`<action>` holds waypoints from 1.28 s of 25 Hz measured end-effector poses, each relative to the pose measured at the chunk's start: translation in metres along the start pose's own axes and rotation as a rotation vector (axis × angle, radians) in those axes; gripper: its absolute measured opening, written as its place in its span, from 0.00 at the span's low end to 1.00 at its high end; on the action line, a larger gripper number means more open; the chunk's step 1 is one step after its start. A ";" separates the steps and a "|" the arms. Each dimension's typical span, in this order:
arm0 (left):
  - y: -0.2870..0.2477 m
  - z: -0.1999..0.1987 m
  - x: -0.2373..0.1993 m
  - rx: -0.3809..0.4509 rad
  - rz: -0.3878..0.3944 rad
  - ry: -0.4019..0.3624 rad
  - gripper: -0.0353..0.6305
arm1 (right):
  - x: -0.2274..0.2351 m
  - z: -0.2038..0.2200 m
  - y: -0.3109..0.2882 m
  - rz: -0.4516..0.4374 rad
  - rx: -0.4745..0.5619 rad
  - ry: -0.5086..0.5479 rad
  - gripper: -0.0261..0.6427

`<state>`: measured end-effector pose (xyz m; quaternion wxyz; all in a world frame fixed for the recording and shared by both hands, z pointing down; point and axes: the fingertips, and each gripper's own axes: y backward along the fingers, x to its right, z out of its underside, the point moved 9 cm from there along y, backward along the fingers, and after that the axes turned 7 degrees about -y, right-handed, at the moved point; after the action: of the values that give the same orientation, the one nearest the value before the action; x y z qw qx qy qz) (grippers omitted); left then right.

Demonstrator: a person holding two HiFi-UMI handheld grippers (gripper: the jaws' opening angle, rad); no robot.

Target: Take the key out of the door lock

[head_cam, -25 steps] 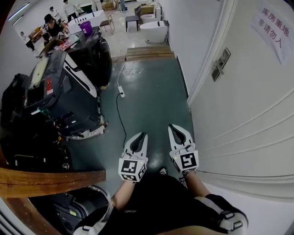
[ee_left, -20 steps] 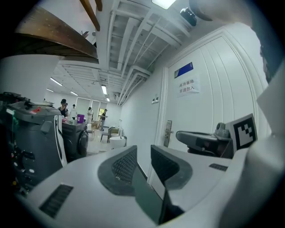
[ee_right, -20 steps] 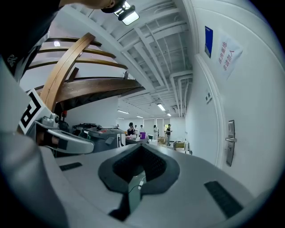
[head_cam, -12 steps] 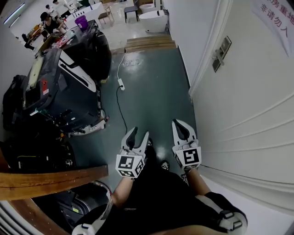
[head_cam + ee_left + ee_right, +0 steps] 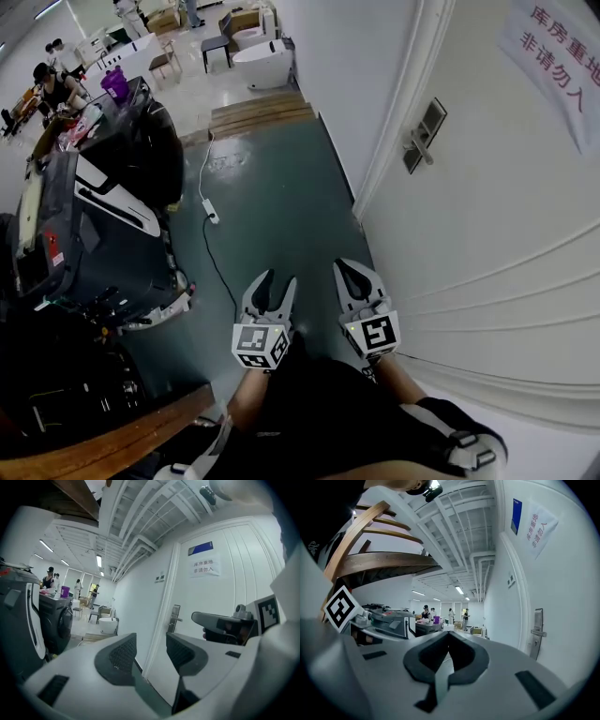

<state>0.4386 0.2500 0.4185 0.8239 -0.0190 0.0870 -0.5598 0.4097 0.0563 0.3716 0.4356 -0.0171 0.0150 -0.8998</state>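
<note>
Two hand-held tools are held out level over the dark green floor (image 5: 281,187), side by side and a little apart. The left tongs (image 5: 274,287) have just been opened: the grey jaws are spread wide, nothing is gripped, and only the far wall and the door edge are seen through the gap. The right tongs (image 5: 352,275) are clenched, with the black pads met at the tips and nothing pinched between them.

The silver lock plate with its lever handle (image 5: 419,137) is found on the white panelled door (image 5: 487,234), up ahead on the right and well apart from both tongs. The key itself is too small to be made out in any view.

A paper notice with red characters (image 5: 553,47) is fixed high on the door. Over on the left a large black machine with white trim (image 5: 94,234) is parked, and a white power strip (image 5: 212,214) is laid on the floor near it. A pale wooden beam (image 5: 103,450) is seen across the lower left corner. Far back, a purple container (image 5: 115,84) is spotted near a person in a black cap (image 5: 52,84).
</note>
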 end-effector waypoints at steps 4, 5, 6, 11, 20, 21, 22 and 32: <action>-0.026 -0.021 -0.047 0.022 -0.012 -0.002 0.33 | 0.000 -0.009 -0.057 -0.025 -0.005 0.002 0.05; -0.031 -0.025 -0.057 0.023 -0.017 0.000 0.33 | 0.000 -0.011 -0.071 -0.029 -0.002 -0.001 0.05; -0.036 -0.028 -0.068 0.023 -0.020 0.002 0.33 | -0.001 -0.013 -0.084 -0.033 0.002 -0.002 0.05; -0.061 -0.033 -0.120 0.002 -0.017 0.021 0.33 | -0.008 -0.013 -0.145 -0.062 -0.009 0.007 0.05; -0.098 -0.044 -0.178 -0.035 0.074 -0.021 0.32 | -0.011 -0.007 -0.211 -0.036 -0.034 -0.004 0.05; -0.101 -0.045 -0.182 -0.030 0.080 -0.020 0.33 | -0.011 -0.005 -0.214 -0.029 -0.046 -0.006 0.05; -0.104 -0.047 -0.185 -0.025 0.088 -0.016 0.33 | -0.012 -0.003 -0.218 -0.024 -0.056 -0.008 0.05; -0.134 -0.030 -0.189 -0.076 0.141 0.036 0.32 | 0.012 0.006 -0.250 -0.018 -0.093 -0.008 0.05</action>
<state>0.2431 0.3769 0.4295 0.8581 -0.0339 0.1240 -0.4971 0.2067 0.2020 0.3878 0.4262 -0.0412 0.0549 -0.9020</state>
